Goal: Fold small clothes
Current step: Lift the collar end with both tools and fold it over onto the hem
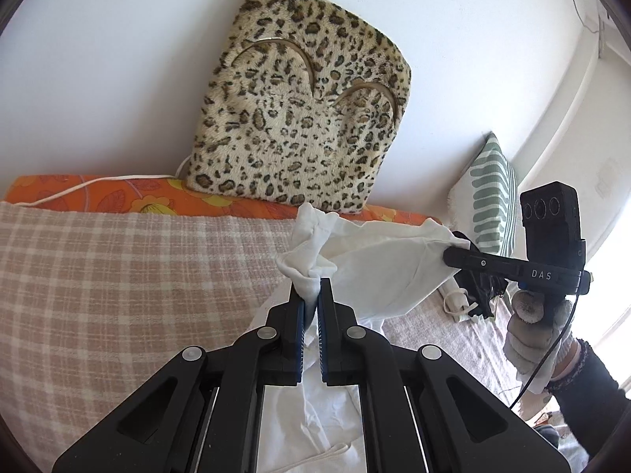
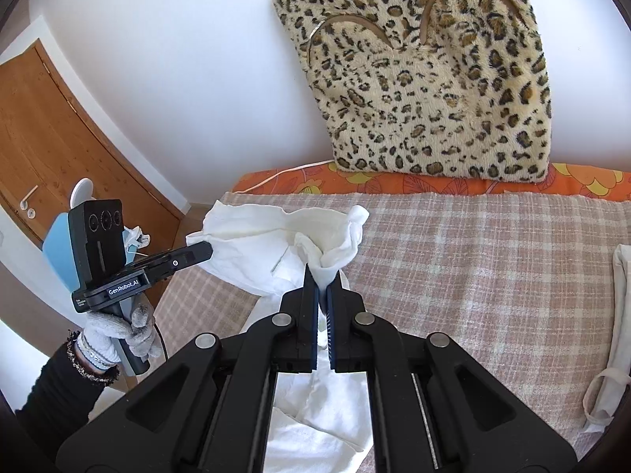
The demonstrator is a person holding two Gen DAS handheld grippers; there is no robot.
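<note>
A white garment [image 1: 378,260] hangs stretched between my two grippers above the checked bedspread [image 1: 118,276]. My left gripper [image 1: 311,291] is shut on one bunched corner of it. My right gripper [image 2: 322,276] is shut on the other corner of the garment [image 2: 252,244]. The right gripper also shows in the left wrist view [image 1: 453,254], pinching the cloth at the right. The left gripper shows in the right wrist view [image 2: 205,252], pinching the cloth at the left. The rest of the garment drapes down below both grippers.
A leopard-print cushion [image 1: 307,110] leans on the white wall over an orange floral sheet [image 1: 118,193]. A green striped pillow [image 1: 493,193] and dark clothing [image 1: 481,291] lie at the right. A pale cloth [image 2: 615,335] lies on the bed's right side. A wooden door [image 2: 59,138] is at the left.
</note>
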